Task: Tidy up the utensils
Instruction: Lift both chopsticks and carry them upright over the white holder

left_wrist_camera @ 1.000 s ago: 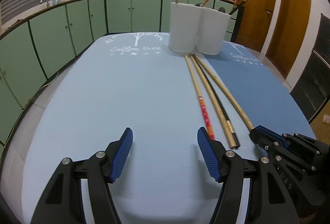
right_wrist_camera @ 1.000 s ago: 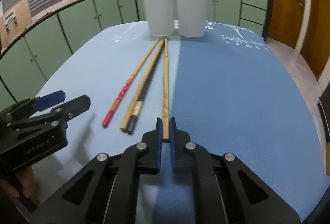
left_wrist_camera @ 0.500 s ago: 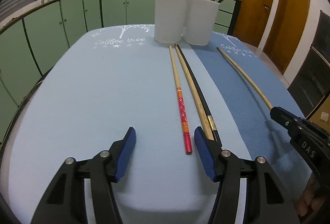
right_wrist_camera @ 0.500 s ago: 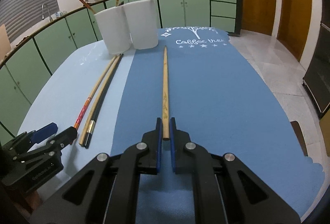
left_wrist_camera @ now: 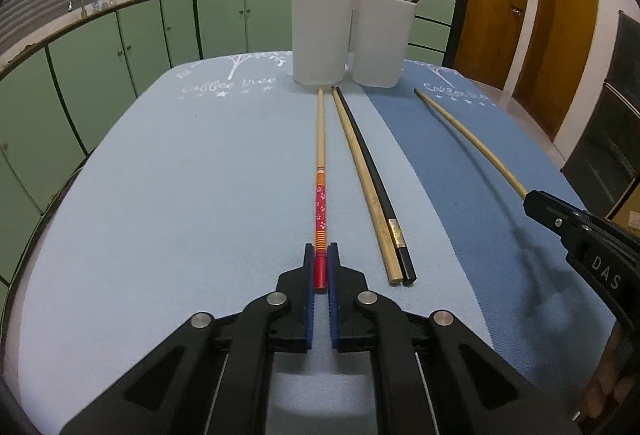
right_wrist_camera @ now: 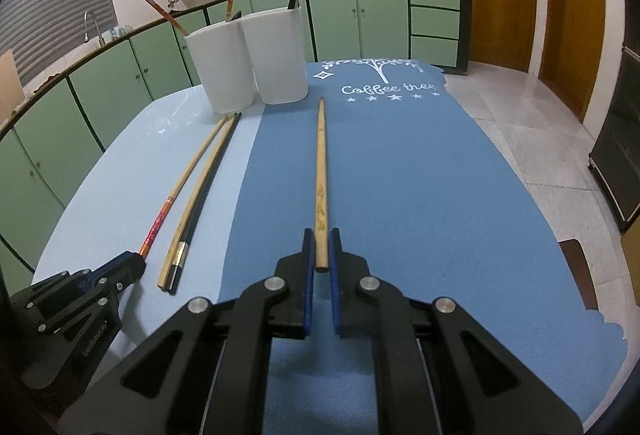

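Standing side by side and touching at the far end of the counter point(left_wrist_camera: 160, 195) are two tall white plastic holders. In the left wrist view the left white holder point(left_wrist_camera: 320, 35) has one red-patterned chopstick leaning out of it, and the right white holder point(left_wrist_camera: 382, 39) has three sticks poking up: two reddish ones and a dark one. Two cloths cover the counter, a light blue mat point(left_wrist_camera: 180, 215) and a darker blue mat point(right_wrist_camera: 420, 195) printed with a white tree and lettering. The left tool point(left_wrist_camera: 320, 267) points downward and forward, its blue pads closed on the red end of a long wooden chopstick with a red and orange patterned handle point(left_wrist_camera: 320, 171), which lies along the light blue mat with its tip just short of the holders. Just beside it lie a plain bamboo chopstick point(left_wrist_camera: 360, 175) and a black chopstick with a metal band point(left_wrist_camera: 378, 179), touching each other along their length. The right tool point(right_wrist_camera: 321, 255), likewise angled down, is clamped on the thick end of a pale wooden chopstick with faint markings point(right_wrist_camera: 321, 171), which runs over the darker mat toward the holders, well apart from the other three.
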`<state>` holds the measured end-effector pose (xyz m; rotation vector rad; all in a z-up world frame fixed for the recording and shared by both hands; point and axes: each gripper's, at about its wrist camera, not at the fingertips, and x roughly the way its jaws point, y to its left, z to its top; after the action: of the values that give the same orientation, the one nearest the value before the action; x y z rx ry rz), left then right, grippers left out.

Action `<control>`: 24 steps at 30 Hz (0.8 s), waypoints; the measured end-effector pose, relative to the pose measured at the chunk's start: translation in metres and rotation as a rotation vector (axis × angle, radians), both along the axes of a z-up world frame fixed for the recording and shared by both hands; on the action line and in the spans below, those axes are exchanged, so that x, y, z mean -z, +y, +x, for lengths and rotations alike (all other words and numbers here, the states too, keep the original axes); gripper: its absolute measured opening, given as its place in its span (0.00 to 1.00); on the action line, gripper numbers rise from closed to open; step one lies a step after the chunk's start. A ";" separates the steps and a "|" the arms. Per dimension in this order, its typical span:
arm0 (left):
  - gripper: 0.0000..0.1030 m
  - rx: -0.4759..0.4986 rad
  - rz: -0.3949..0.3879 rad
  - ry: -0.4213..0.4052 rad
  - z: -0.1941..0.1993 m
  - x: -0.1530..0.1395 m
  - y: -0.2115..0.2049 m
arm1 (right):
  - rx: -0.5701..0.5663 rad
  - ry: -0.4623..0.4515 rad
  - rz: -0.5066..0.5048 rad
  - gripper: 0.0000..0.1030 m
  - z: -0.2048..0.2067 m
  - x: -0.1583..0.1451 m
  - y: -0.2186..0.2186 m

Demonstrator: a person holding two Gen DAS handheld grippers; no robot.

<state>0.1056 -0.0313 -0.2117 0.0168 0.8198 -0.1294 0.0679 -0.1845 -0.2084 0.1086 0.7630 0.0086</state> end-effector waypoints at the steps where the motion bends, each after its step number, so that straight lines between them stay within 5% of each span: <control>1: 0.05 0.001 -0.003 0.000 0.001 -0.002 0.001 | -0.002 -0.001 -0.001 0.06 0.000 -0.001 0.000; 13: 0.05 0.023 0.007 -0.086 -0.003 -0.072 0.007 | -0.038 -0.107 -0.038 0.06 -0.007 -0.052 -0.002; 24: 0.05 0.036 -0.041 -0.210 0.005 -0.136 0.016 | -0.084 -0.208 0.033 0.06 0.006 -0.118 -0.017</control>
<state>0.1104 -0.0151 -0.0755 0.0059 0.6068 -0.1752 0.0734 -0.2011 -0.0900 0.1056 0.5591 0.1109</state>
